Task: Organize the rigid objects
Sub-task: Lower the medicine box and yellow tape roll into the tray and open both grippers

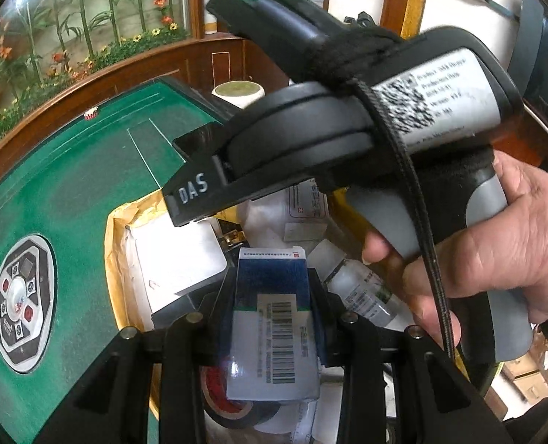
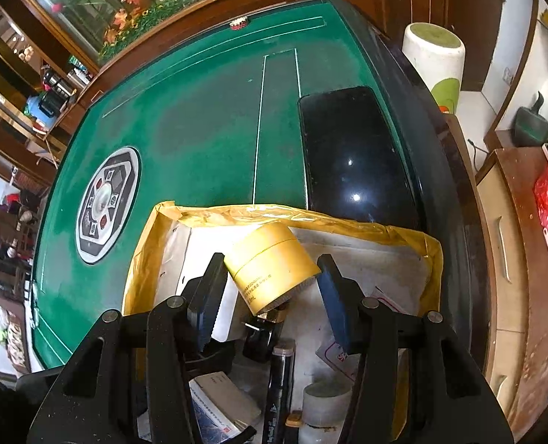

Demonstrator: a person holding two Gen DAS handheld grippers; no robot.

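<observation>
Left gripper [image 1: 274, 296] jaws clamp a blue-and-white carton [image 1: 272, 318] with a barcode, held upright over the yellow-lined box [image 1: 117, 229]. Under the carton, in the box: a black tape roll [image 1: 233, 407] with red core, a white flat box [image 1: 178, 255] at left, a small clear bottle [image 1: 362, 292] with white cap at right, some white packets behind. Above, the right-hand gripper body [image 1: 348, 122] crosses the left wrist view, a hand [image 1: 496, 259] wrapped on its grey grip.

Right gripper [image 2: 270, 277] jaws grip a yellow round jar [image 2: 270, 266], tilted, held over the same box [image 2: 237, 214], near its far wall. Beneath it in the box: a dark bottle with gold collar [image 2: 263, 329], a black marker-like tube [image 2: 281, 388] lying lengthwise, a white roll [image 2: 325, 403], a booklet or flat pack [image 2: 218, 403] at lower left, white card lining the floor. Contents loose, not sorted, several overlapping.

Box sits on the green table [image 2: 200, 111] at its near edge, just beside a glossy black panel [image 2: 355, 155]. Round control hub [image 2: 107, 199] sits in the table's centre, left of the box. White cylinder stool [image 2: 436, 63] stands off the table, far right.
</observation>
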